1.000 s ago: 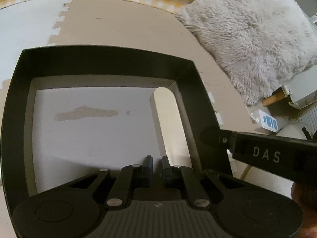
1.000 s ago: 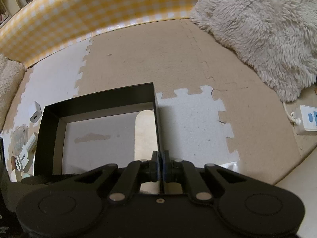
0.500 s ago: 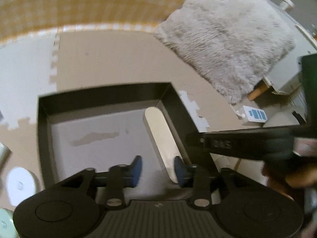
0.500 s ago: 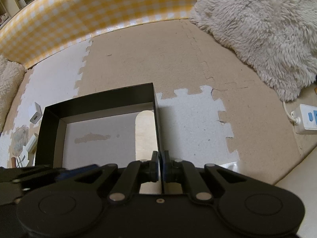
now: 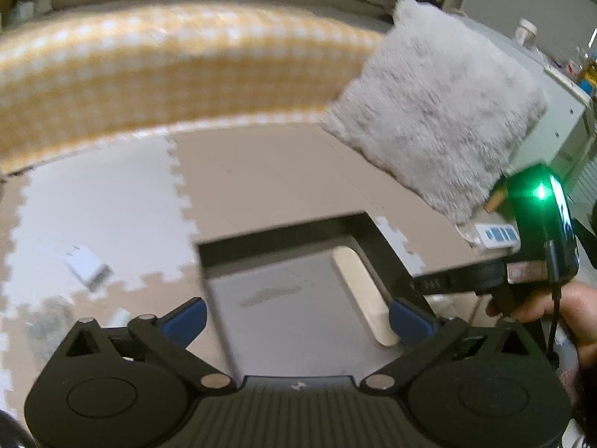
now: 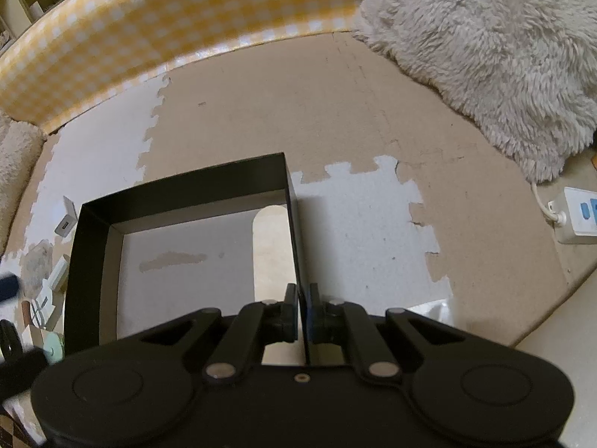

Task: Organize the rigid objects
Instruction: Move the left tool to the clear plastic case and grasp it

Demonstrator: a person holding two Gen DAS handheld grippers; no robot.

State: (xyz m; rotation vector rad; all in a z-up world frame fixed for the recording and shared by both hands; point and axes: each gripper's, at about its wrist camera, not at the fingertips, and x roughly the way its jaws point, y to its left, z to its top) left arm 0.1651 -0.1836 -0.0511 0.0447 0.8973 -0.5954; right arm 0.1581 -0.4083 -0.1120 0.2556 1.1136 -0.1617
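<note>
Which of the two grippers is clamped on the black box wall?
The right gripper: its fingers pinch the right wall of the black box. The left gripper hangs spread wide open above the box, gripping nothing.

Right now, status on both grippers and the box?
Left gripper open, empty, above the black open-top cardboard box. Right gripper shut on box's right wall. Flat rounded wooden stick lies inside. Nothing blocking.
</note>
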